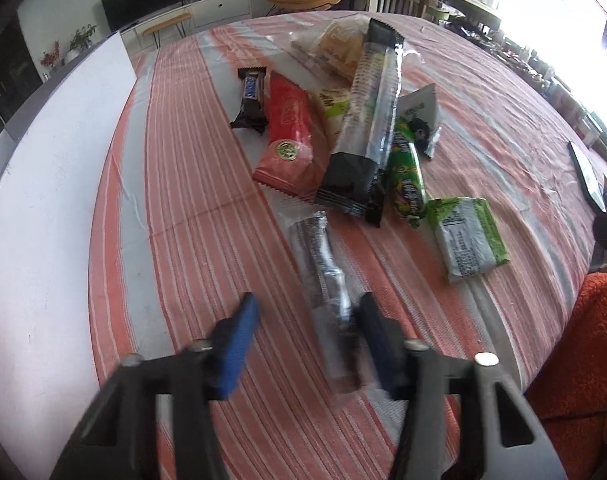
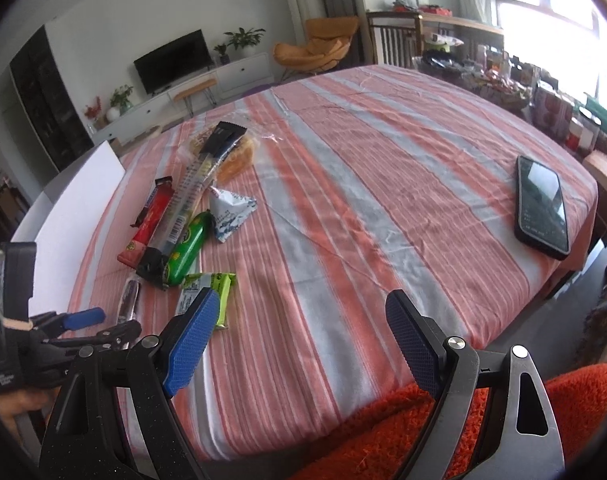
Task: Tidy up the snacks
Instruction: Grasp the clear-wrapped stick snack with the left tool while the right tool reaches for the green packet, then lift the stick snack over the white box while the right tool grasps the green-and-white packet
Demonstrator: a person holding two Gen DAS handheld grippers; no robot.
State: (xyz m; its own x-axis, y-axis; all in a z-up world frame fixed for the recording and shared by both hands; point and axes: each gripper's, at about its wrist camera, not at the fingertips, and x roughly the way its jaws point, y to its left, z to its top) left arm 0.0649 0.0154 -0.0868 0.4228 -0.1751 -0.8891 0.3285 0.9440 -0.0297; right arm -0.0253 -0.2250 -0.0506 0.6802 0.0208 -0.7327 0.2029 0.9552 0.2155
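Note:
Snacks lie in a loose pile on the striped cloth: a Snickers bar (image 1: 250,98), a red packet (image 1: 289,136), a long black-ended clear packet (image 1: 367,120), a green candy roll (image 1: 405,176), a green-white packet (image 1: 467,236) and a bagged bun (image 1: 339,48). A slim silver-dark stick packet (image 1: 323,280) lies nearest. My left gripper (image 1: 307,324) is open, with its jaws on either side of the stick packet's near end. My right gripper (image 2: 303,336) is open and empty above the cloth, right of the pile (image 2: 183,216).
A white board (image 1: 55,184) lies on the table's left side. A black phone (image 2: 541,204) lies at the right of the table. An orange fuzzy cushion (image 2: 443,432) sits at the near edge. The left gripper also shows in the right wrist view (image 2: 103,322).

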